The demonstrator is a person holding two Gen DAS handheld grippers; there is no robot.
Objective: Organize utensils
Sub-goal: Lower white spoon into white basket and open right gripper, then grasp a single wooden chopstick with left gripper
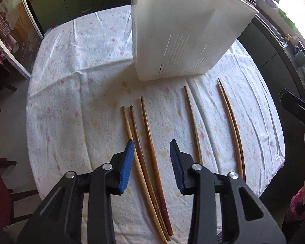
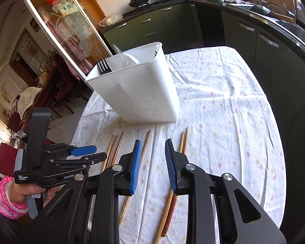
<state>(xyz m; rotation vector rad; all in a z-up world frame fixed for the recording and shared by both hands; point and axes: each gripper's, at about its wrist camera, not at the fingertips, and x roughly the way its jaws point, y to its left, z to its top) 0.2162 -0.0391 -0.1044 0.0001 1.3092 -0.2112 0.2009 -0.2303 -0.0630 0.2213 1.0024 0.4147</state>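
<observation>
Right now your left gripper (image 1: 152, 152) hovers with its blue pads (image 1: 127, 166) spread wide, holding nothing, above three chopsticks (image 1: 147, 134) on the floral tablecloth (image 1: 71, 81). Your right gripper (image 2: 153, 152) is likewise spread and bare over the other chopsticks (image 2: 184, 142). Beyond stands the white utensil caddy (image 2: 144, 93), a black fork (image 2: 103, 66) inside.

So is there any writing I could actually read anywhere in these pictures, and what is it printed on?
"Data Acquisition System": small white print on the rear of the left gripper, right wrist view.
"GenRob": white print on its side, cut off by the right gripper.
Framed wall scroll: dark characters, too small to read.
Nothing readable in the left wrist view.
</observation>
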